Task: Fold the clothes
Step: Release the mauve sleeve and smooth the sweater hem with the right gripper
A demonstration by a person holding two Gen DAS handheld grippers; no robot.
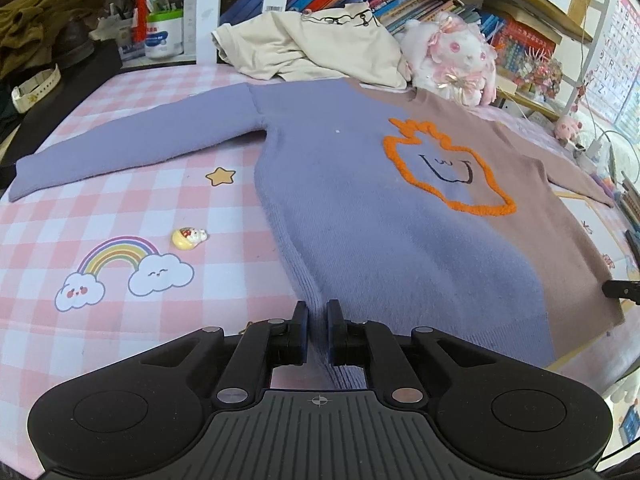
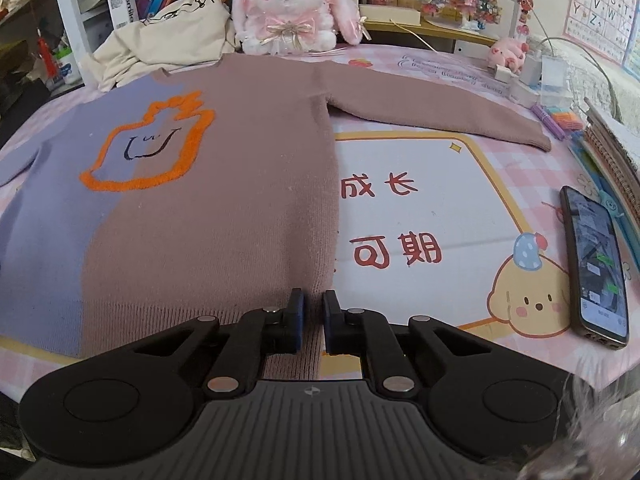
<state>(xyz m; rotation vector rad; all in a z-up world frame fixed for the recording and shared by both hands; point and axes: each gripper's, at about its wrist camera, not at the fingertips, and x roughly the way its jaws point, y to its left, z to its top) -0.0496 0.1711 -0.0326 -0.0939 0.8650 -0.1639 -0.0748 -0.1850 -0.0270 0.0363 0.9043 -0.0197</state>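
Note:
A knit sweater, half purple and half brown with an orange outlined face, lies flat with both sleeves spread on the pink checked table cover; it shows in the left wrist view point(image 1: 360, 208) and the right wrist view point(image 2: 224, 184). My left gripper point(image 1: 318, 312) is shut on the purple bottom-left hem corner. My right gripper point(image 2: 312, 300) is shut on the brown bottom-right hem corner. The purple sleeve point(image 1: 132, 140) reaches left, the brown sleeve point(image 2: 440, 100) reaches right.
A cream garment point(image 1: 312, 48) and a pink plush rabbit point(image 2: 288, 4) sit behind the sweater's collar. A phone point(image 2: 596, 264) lies at the right with notebooks point(image 2: 612, 140) and pens behind it. A small yellow charm point(image 1: 188, 237) lies left of the sweater. Bookshelves line the back.

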